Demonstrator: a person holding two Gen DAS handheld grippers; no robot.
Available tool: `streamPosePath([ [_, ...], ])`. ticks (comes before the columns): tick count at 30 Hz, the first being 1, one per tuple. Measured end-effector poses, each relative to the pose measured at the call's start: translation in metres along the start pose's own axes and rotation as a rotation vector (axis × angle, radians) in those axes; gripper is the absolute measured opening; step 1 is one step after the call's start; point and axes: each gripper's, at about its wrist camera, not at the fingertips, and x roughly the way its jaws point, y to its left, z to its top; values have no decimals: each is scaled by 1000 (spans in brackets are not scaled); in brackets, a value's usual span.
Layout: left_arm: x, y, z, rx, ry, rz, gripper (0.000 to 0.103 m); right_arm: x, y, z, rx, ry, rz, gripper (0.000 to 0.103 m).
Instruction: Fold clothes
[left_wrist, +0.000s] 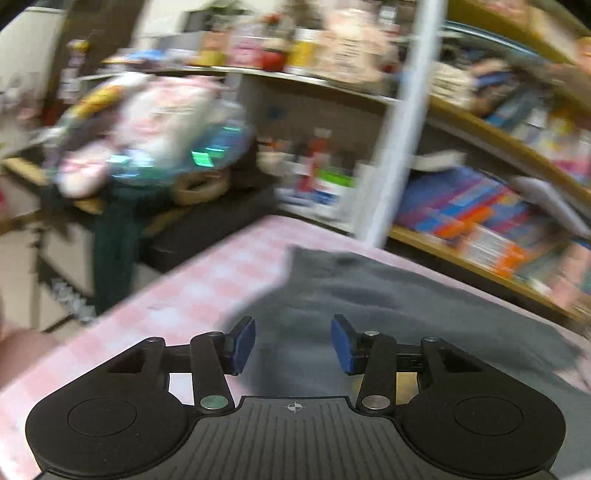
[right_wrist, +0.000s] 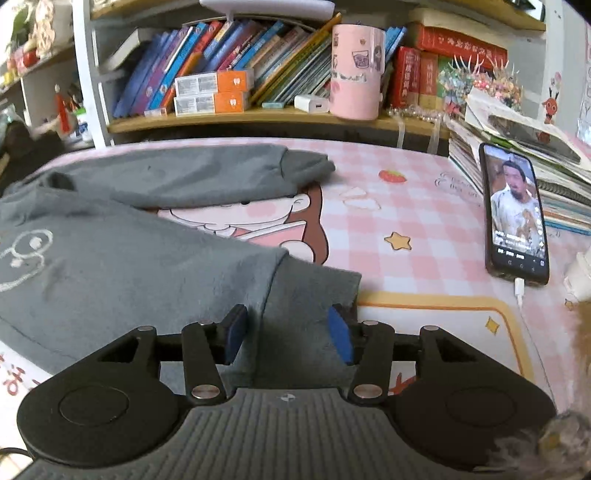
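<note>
Right wrist view: my right hand-held gripper (right_wrist: 287, 334) sits low over the cuff end of the near sleeve (right_wrist: 310, 291) of the grey sweatshirt (right_wrist: 122, 266), jaws apart. The cuff lies in the gap, but neither blue pad looks like it's pressing on it, so I'd say it's open and holding nothing. The sweatshirt is spread on the bench (right_wrist: 424, 206), which has a pink checked cover with a cartoon print. It takes up the left part, white doodle print showing at the far left. The other sleeve (right_wrist: 207, 173) stretches along the back toward the bookshelf (right_wrist: 258, 118). A phone (right_wrist: 515, 214) with its screen lit leans against a stack of books on the right, well apart from the cloth, white cable plugged into its bottom.

Left wrist view is badly motion-blurred. My left hand-held gripper (left_wrist: 293, 341) hangs above the grey cloth near its edge, jaws apart too, nothing between the pads, just fabric below. Cluttered shelves (left_wrist: 480, 140) behind; I can't make out details.
</note>
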Motion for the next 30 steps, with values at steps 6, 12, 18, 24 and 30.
streamPosePath([
  [6,12,-17,-18,41,89,-89,39,-33,9,-23,-113,42,19,43],
  [12,16,-11,-28,-2,119,-87,39,-57,-8,-42,-62,63,-36,53],
  [18,12,3,-22,-58,109,-75,39,-60,1,-41,-45,-14,-52,54],
  [24,25,24,-19,-91,148,-22,0,-58,13,-32,-54,-37,-28,49],
  [30,31,52,-11,-156,130,51,1,-51,25,-40,-84,12,28,48],
])
